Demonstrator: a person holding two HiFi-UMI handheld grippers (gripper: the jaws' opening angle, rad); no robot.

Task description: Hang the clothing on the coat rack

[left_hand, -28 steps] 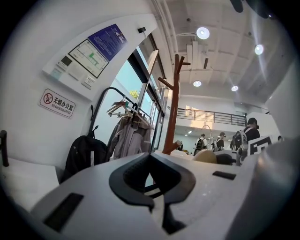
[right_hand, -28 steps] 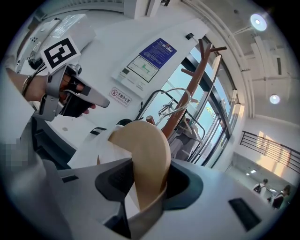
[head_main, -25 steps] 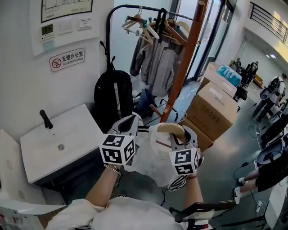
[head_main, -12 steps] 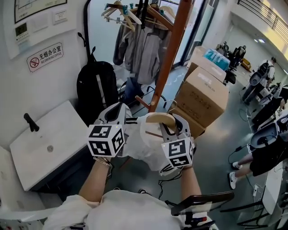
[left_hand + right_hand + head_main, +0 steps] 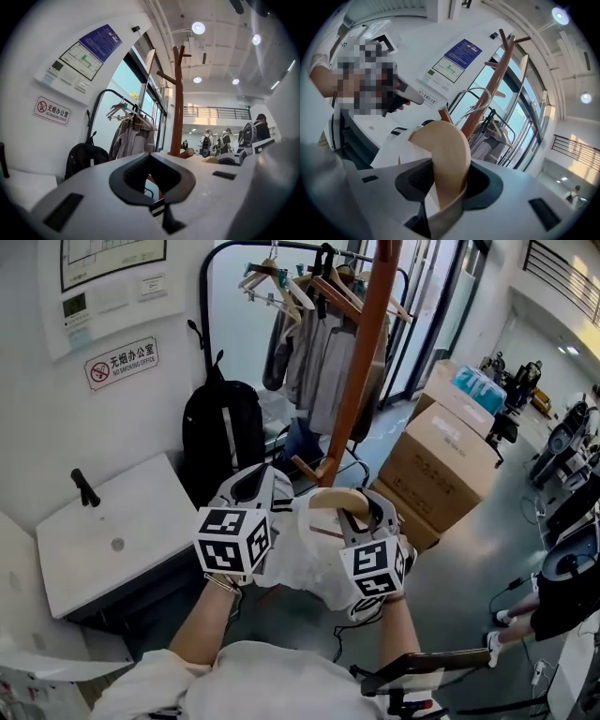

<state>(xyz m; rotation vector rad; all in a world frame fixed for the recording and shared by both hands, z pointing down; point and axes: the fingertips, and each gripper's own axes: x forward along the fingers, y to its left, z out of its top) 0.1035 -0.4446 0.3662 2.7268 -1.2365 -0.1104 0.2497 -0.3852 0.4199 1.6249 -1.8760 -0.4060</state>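
A white garment [image 5: 305,559] hangs on a wooden hanger [image 5: 342,502] between my two grippers, just in front of the brown coat rack pole [image 5: 361,362]. My right gripper [image 5: 375,521] is shut on the hanger's wooden end [image 5: 445,150], with white cloth pinched alongside it. The hanger's metal hook [image 5: 480,101] sticks up toward the coat rack [image 5: 487,93]. My left gripper [image 5: 258,507] is shut on the garment's black-and-white striped edge [image 5: 286,505]. In the left gripper view the gripper [image 5: 157,204] has its jaws together, and the coat rack [image 5: 177,108] with its pegs rises straight ahead.
A clothes rail [image 5: 319,343] with grey jackets and spare hangers stands behind the pole. A black backpack [image 5: 225,437] leans by the wall. A white sink cabinet [image 5: 103,540] is on the left, and cardboard boxes [image 5: 441,456] are on the right. A chair back [image 5: 422,667] is near my legs.
Both grippers have carried the hanger and garment slightly closer to the pole's lower peg. Neither grip has changed.
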